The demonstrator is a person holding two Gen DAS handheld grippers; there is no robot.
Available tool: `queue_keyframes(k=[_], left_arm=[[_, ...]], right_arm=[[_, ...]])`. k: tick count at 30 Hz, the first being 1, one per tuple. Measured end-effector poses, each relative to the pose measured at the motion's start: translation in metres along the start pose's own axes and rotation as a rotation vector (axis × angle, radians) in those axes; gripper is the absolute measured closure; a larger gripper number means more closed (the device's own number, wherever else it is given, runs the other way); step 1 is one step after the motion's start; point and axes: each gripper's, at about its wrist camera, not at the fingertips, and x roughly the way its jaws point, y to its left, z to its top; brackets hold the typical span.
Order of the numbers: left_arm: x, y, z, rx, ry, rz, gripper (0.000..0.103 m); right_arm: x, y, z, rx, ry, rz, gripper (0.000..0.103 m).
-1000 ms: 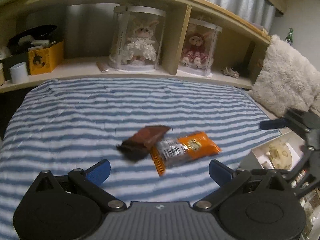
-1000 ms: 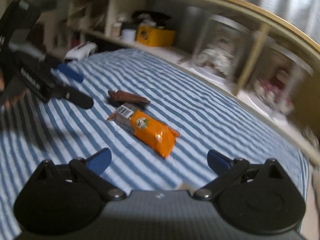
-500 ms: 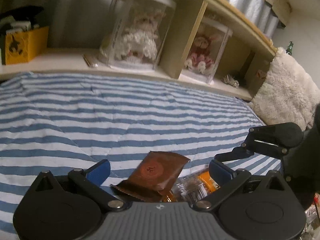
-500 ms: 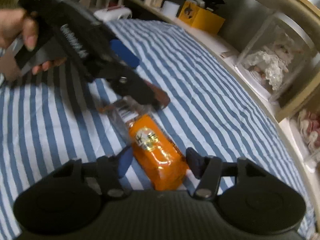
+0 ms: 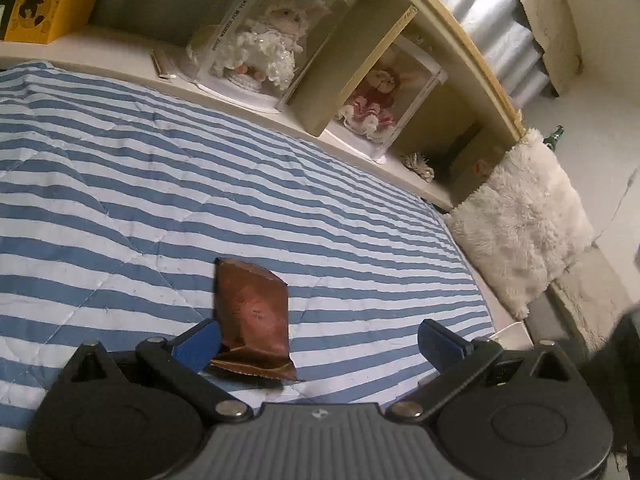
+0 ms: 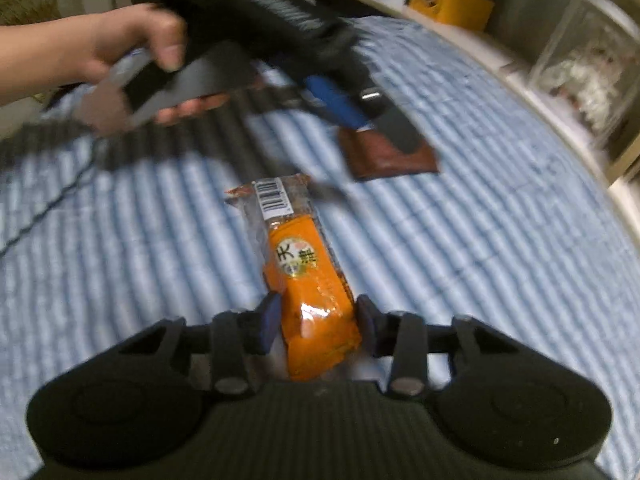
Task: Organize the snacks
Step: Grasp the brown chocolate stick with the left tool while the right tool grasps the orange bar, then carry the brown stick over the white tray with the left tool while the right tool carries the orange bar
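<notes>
Orange snack pack (image 6: 308,292) lies on the striped bedcover (image 6: 480,260), its near end between the right gripper (image 6: 316,322) fingers, which sit close on both sides; jaws look clamped on the wrapper or nearly so, w/ the pads at its edges. Barcode end points away, toward the brown snack pouch (image 5: 252,316).

Brown pouch also rests on the cover, just beyond the orange pack. Left gripper (image 5: 316,340) has jaws wide apart; left pad touches or sits just beside the pouch's edge, right pad well clear of it.

Doing it well, imo: right side should squeeze firmly but not crush, lift straight up so the far end doesn't drag into the pouch. Left needs to centre over the pouch before closing, else it pinches only a corner & the foil slips.

Views differ: right wrist cam shows the person's hand (image 6: 132,48) holding the left gripper (image 6: 340,100) over the pouch, blurred. Left wrist cam shows the shelf w/ doll cases (image 5: 272,40), a yellow box (image 5: 48,12) & a fluffy cushion (image 5: 520,216), but no orange pack at all.
</notes>
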Motion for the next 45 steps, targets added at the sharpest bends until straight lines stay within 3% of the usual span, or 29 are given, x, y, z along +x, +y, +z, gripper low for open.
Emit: queue_keyframes(k=[2,6,10,13,16,19,21,28,34,45], left_arm=[[0.005,-0.004,0.003,0.002,0.023,0.059,0.0],[0.022,-0.018,0.005,0.05,0.096,0.209,0.001],[0.041,-0.041,0.003,0.182,0.177,0.343,0.004],[0.048,-0.046,0.003,0.216,0.192,0.426,0.016],[0.049,-0.049,0.007,0.219,0.181,0.473,0.035],[0.047,-0.051,0.007,0.212,0.176,0.49,0.053],[0.042,-0.052,0.005,0.203,0.169,0.499,0.058],[0.006,-0.061,-0.005,0.133,0.103,0.489,0.06],[-0.029,-0.074,-0.022,0.117,0.061,0.493,0.06],[-0.084,-0.128,-0.05,0.098,-0.032,0.424,0.06]], right_arm=[[-0.004,0.009,-0.004,0.013,-0.006,0.029,0.053],[-0.003,0.017,-0.003,-0.042,-0.024,0.01,0.04],[0.006,0.016,0.011,-0.089,-0.026,0.022,0.04],[0.015,0.024,0.019,-0.103,-0.016,0.035,0.041],[0.026,0.029,0.024,-0.076,0.006,0.056,0.047],[0.033,0.028,0.025,-0.018,0.006,0.039,0.05],[0.03,0.029,0.024,0.038,-0.002,0.032,0.053],[0.015,0.032,0.011,0.254,-0.007,-0.027,0.059],[-0.014,0.038,-0.011,0.433,-0.073,-0.058,0.059],[-0.094,0.035,-0.052,0.643,-0.23,-0.119,0.059]])
